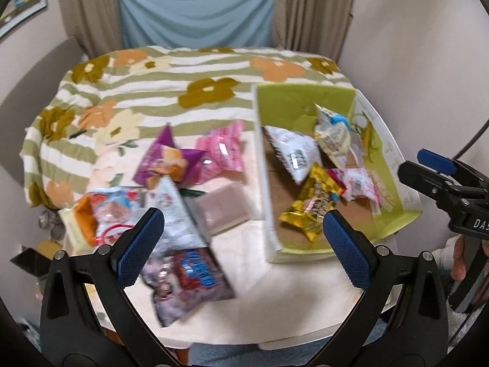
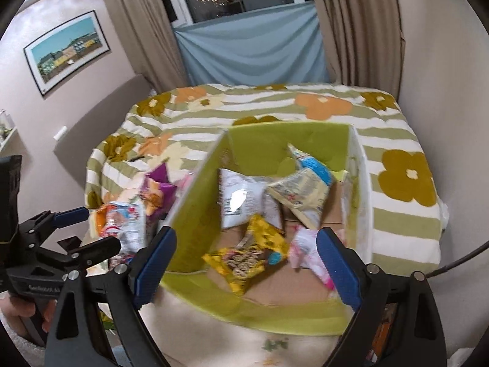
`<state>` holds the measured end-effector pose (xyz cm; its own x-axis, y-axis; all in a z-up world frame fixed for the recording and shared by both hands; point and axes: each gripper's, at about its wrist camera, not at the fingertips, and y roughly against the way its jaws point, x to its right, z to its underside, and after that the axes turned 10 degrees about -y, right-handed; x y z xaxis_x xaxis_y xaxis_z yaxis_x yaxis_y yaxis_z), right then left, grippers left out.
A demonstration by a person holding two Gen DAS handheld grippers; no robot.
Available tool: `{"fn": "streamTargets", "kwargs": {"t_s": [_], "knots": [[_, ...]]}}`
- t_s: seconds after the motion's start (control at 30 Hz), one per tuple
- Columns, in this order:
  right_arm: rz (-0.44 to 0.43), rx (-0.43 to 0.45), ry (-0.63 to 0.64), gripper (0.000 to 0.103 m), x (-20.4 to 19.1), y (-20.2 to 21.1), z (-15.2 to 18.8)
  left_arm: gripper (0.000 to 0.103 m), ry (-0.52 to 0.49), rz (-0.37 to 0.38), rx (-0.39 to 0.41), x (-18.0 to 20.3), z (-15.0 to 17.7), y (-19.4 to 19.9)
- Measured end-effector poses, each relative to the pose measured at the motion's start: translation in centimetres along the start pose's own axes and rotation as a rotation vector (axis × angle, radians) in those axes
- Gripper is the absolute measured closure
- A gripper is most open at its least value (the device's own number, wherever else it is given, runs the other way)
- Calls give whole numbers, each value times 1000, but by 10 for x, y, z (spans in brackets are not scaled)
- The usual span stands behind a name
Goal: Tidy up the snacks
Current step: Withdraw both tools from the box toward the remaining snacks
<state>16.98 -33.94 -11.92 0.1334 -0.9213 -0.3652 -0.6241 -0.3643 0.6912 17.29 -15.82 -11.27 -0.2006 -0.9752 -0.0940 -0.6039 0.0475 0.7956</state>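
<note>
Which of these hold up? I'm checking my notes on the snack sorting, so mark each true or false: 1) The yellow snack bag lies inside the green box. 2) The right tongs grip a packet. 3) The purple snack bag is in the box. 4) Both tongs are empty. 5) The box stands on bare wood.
1) True: the yellow snack bag lies on the floor of the green box.
2) False: the right tongs stand open above the box, holding nothing.
3) False: the purple snack bag lies outside, left of the box.
4) True: the left tongs are open and empty too.
5) False: it stands on a floral cloth.
</note>
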Motion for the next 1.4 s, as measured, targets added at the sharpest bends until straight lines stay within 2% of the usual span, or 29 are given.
{"fn": "streamTargets", "kwargs": {"t_s": [0.13, 0.23, 0.5, 0.7, 1.03, 1.23, 1.4], "knots": [[-6, 19, -5, 12, -24, 4, 1, 0, 25, -11, 17, -36, 10, 11], [4, 32, -24, 12, -41, 7, 2, 0, 22, 9, 17, -65, 17, 15], [73, 48, -82, 12, -103, 1, 25, 0, -80, 59, -26, -133, 35, 10], [110, 0, -144, 12, -146, -21, 52, 0, -199, 131, -56, -166, 40, -10], [187, -103, -381, 12, -183, -89, 104, 0, -333, 267, -110, -193, 35, -62], [271, -138, -562, 12, -178, -131, 125, 0, -348, 317, -136, -195, 32, -87], [323, -153, -639, 12, -172, -160, 133, 0, -366, 329, -154, -189, 31, -109]]}}
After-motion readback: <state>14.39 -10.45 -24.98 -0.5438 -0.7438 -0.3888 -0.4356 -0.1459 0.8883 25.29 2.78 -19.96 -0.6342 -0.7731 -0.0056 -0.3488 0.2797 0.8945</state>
